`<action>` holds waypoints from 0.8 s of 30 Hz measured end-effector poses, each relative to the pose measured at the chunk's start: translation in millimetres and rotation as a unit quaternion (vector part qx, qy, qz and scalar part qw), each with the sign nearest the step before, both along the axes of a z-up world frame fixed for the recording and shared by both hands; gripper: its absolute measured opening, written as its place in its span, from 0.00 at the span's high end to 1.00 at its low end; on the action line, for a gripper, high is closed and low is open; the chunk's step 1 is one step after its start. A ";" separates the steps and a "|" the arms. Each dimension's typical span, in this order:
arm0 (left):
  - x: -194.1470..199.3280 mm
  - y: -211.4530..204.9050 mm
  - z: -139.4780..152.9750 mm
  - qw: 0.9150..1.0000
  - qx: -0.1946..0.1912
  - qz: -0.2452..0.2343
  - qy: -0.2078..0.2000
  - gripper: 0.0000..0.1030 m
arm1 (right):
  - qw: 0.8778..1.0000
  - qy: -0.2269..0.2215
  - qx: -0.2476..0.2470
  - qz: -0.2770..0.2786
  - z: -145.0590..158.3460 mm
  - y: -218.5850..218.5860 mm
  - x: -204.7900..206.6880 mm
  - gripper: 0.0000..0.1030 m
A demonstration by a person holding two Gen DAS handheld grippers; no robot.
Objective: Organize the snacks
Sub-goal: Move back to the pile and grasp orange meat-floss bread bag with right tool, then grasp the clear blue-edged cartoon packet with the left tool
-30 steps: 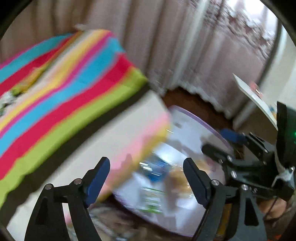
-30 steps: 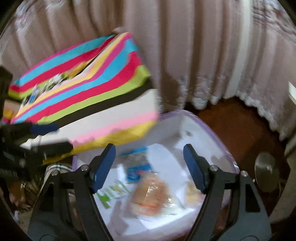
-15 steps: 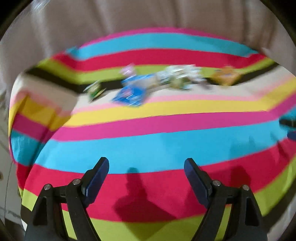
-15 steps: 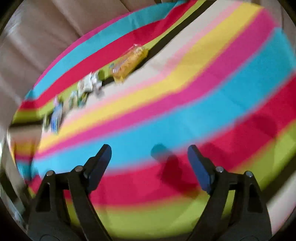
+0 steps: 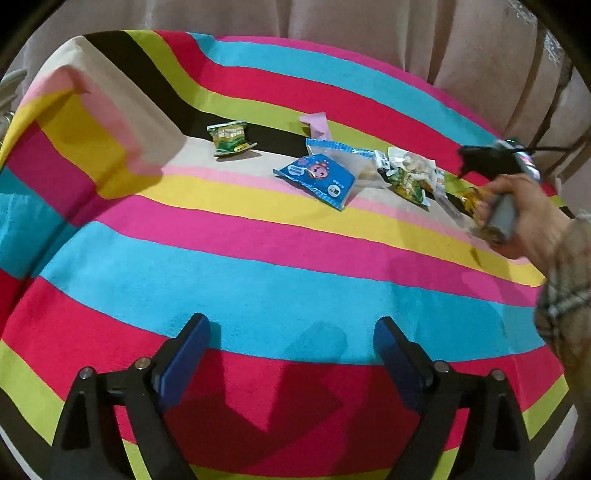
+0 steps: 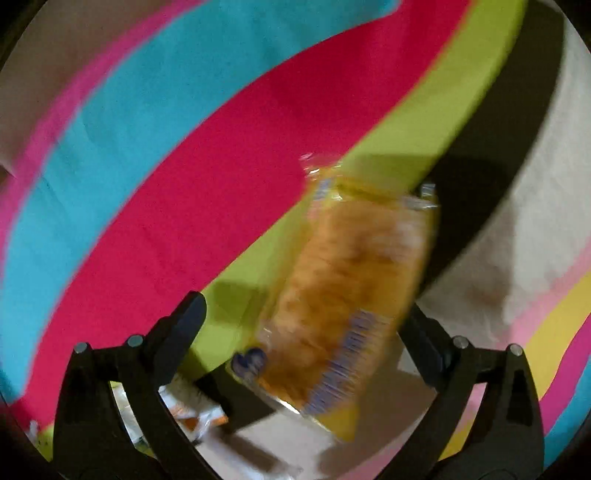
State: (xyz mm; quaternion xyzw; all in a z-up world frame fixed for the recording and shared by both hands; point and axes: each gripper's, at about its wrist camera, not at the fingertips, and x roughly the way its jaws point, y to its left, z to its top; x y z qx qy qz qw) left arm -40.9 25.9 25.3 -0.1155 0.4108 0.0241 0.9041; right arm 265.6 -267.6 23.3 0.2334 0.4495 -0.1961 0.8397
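Observation:
Several snack packets lie in a row on a striped cloth [image 5: 258, 280]: a green packet [image 5: 229, 139], a blue packet [image 5: 317, 176], a clear one [image 5: 360, 162], a green-white one [image 5: 410, 176]. My left gripper [image 5: 291, 354] is open and empty, low over the cloth, well short of the row. My right gripper [image 6: 299, 321] is open, its fingers on either side of a yellow bread packet [image 6: 351, 288]; that view is blurred. In the left wrist view the right gripper body [image 5: 491, 158] and the hand holding it sit over that packet [image 5: 471, 197].
A pink wrapper [image 5: 316, 123] lies behind the row. Beige curtains [image 5: 406, 33] hang behind the table. The cloth drops over the table edge at the left [image 5: 22, 177]. Another packet [image 6: 192, 410] shows below the right gripper.
Both grippers have swung from the white bin of snacks to the striped table. The right one has closed in on the yellow bread packet, the left has neared the row.

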 end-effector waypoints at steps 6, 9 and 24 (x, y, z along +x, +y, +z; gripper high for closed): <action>-1.9 8.6 0.8 0.999 -0.031 -0.007 -0.011 0.09 | 0.988 0.007 -0.105 0.114 -2.3 23.3 -23.4 0.37; 7.9 14.2 1.3 1.000 -0.023 -0.006 0.000 0.09 | 0.978 -0.015 -0.096 0.185 1.3 18.2 -69.0 0.40; 208.0 -11.9 -11.8 0.988 0.091 -0.100 0.073 0.02 | 0.936 -0.093 -0.032 0.337 -9.4 19.0 -291.4 0.39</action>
